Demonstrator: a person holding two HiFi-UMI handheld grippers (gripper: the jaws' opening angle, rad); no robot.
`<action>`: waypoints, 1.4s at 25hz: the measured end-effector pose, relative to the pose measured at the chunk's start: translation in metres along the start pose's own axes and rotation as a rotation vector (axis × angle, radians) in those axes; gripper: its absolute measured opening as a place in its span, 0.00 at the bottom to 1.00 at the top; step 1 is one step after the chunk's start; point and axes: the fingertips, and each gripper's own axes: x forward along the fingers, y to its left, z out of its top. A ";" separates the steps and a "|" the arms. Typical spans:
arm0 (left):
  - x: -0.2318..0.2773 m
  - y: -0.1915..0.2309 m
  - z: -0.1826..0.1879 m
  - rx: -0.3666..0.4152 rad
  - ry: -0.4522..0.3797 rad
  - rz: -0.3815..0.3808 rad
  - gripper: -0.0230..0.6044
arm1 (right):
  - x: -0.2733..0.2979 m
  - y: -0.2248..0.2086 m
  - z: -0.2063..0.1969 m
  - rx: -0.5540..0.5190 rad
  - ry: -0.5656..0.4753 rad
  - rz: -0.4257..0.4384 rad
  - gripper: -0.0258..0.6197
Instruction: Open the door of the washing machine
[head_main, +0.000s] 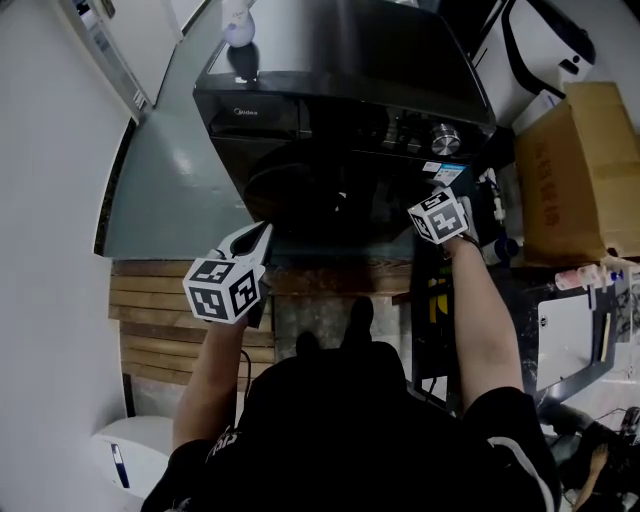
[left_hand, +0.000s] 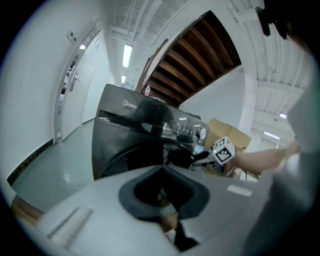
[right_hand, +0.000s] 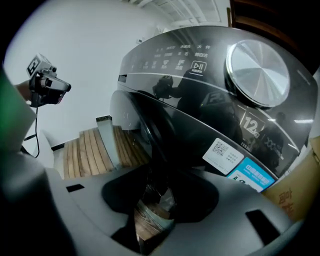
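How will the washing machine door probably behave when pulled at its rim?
The door looks rigid, with a thick dark rim, so it would likely swing as one piece. Its glossy surface mirrors the room, so it may be slippery. The washing machine looks bulky and should stay put.

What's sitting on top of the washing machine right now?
One pale bottle stands at the far left corner of the washing machine. The rest of its top that shows looks bare; the back edge runs out of the picture, so anything there is unseen.
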 end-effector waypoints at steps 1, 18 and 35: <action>0.001 0.001 0.000 -0.004 -0.001 0.000 0.05 | 0.001 0.002 -0.001 -0.022 0.017 0.008 0.30; 0.011 -0.002 -0.014 -0.050 0.019 0.011 0.05 | 0.013 0.006 -0.002 -0.127 -0.005 0.020 0.30; -0.016 -0.047 -0.025 0.000 -0.014 -0.060 0.08 | -0.050 0.116 -0.040 0.102 -0.101 -0.001 0.30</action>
